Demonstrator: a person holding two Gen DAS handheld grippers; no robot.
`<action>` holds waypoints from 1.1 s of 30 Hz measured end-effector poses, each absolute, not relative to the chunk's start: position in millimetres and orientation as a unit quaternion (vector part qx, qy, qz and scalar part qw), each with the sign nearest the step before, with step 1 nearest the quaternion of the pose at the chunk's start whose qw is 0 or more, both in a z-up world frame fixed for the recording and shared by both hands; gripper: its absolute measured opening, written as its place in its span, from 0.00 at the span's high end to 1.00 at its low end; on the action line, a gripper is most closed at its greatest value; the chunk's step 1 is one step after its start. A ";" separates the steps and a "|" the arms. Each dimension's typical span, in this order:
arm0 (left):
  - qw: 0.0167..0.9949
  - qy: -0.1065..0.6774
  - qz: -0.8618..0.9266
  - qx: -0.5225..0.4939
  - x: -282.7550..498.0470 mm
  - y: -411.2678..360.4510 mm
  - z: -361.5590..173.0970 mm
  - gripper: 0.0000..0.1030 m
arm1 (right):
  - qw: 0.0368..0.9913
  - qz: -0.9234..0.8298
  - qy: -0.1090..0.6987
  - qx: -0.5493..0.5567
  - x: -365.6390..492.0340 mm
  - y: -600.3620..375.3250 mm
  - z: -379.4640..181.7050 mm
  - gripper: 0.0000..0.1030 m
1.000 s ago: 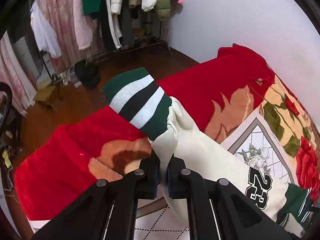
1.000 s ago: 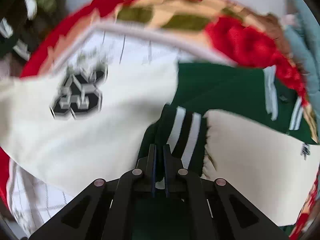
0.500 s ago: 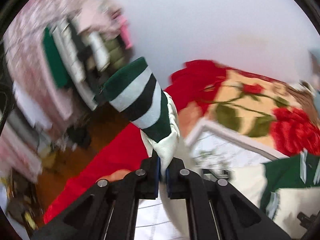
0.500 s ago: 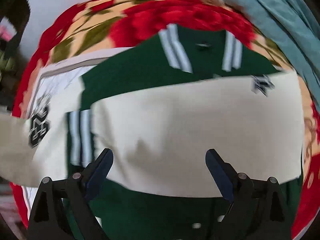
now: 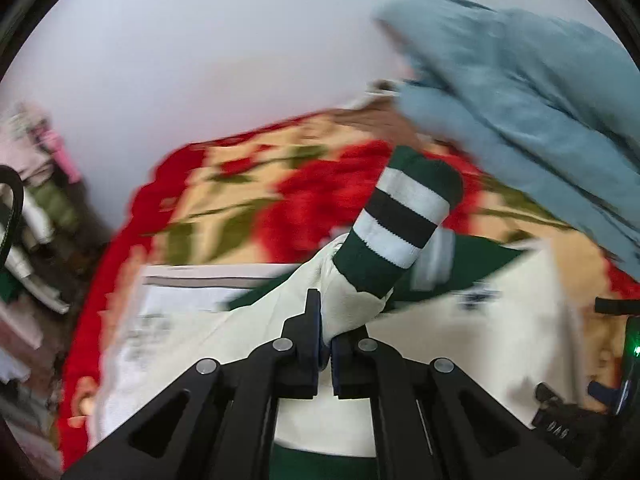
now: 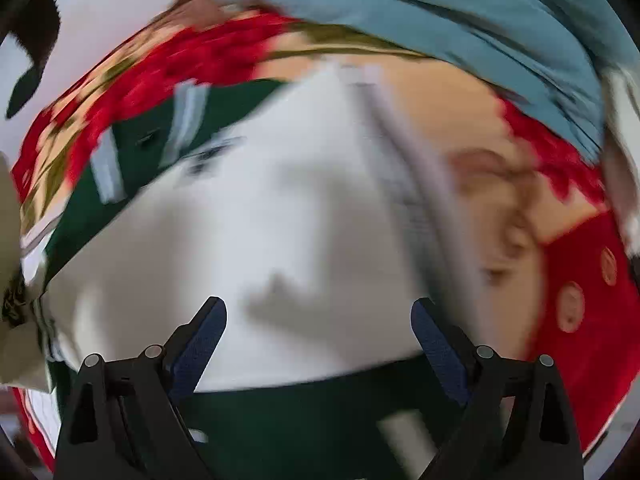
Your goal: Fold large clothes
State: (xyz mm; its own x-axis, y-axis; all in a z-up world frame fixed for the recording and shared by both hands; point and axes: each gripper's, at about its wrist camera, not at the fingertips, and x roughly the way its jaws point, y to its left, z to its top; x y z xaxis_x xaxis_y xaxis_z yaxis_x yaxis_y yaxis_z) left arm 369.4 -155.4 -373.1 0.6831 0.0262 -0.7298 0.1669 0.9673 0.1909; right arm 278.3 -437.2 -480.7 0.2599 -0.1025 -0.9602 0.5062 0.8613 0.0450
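Note:
A green and cream varsity jacket (image 6: 280,220) lies on a red rose-patterned blanket (image 5: 248,200). My left gripper (image 5: 325,344) is shut on the jacket's cream sleeve (image 5: 344,312) just below its green cuff (image 5: 404,224) with white and black stripes, and holds the sleeve up over the jacket body. My right gripper (image 6: 318,340) is open and empty, hovering just above a cream sleeve folded across the green body (image 6: 132,160). Both views are blurred by motion.
A light blue garment (image 5: 520,100) is heaped at the far right of the bed, also in the right wrist view (image 6: 440,20). A white wall (image 5: 200,60) is behind. Hanging clothes (image 5: 36,184) stand at the left. The right gripper's body (image 5: 624,360) shows at the edge.
My left gripper has swung the held sleeve rightward, from over the bed's edge to over the jacket body. My right gripper has let go of the other cuff, opened, and shifted right.

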 end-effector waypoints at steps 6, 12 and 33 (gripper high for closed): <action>0.874 0.448 -0.117 0.149 359.7 -276.9 -423.1 0.98 | 0.744 -0.243 0.586 0.210 223.8 -535.9 -497.5 0.08; 0.842 0.497 -0.117 0.173 348.1 -300.0 -467.0 0.93 | 0.727 -0.242 0.596 0.240 188.8 -581.5 -506.1 0.08; 0.804 0.592 -0.054 -0.008 323.9 -163.3 -455.9 0.12 | 0.747 -0.052 0.558 0.357 301.6 -542.0 -477.7 0.08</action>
